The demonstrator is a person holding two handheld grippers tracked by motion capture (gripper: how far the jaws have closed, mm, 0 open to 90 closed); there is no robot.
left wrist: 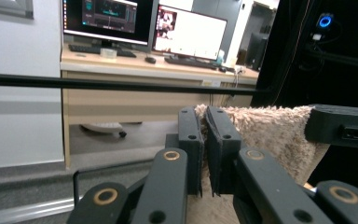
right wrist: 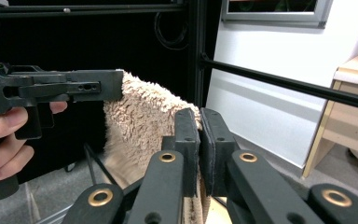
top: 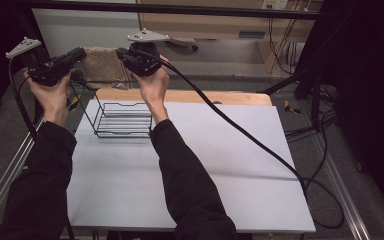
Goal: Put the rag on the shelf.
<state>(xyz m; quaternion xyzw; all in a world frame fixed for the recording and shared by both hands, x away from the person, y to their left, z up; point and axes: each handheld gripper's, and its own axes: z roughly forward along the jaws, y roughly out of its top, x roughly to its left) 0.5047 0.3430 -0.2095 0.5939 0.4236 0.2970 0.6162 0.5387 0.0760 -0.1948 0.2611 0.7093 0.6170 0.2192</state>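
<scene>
A beige fluffy towel (top: pixel 101 65) hangs stretched between my two grippers, high over the far left of the table. My left gripper (top: pixel 81 53) is shut on its left top corner, and my right gripper (top: pixel 121 53) is shut on its right top corner. In the left gripper view the jaws (left wrist: pixel 204 125) pinch the towel's edge, and the towel (left wrist: pixel 270 135) runs right to the other gripper (left wrist: pixel 340 123). In the right gripper view the jaws (right wrist: pixel 199 125) clamp the towel (right wrist: pixel 140 121). Below the towel stands a black wire rack (top: pixel 120 120).
The rack stands on a white table top (top: pixel 205 170) with a wooden board (top: pixel 230 97) along its far edge. A thick black cable (top: pixel 240 132) trails from my right gripper across the table to the right. A black frame bar (top: pixel 180 9) crosses behind.
</scene>
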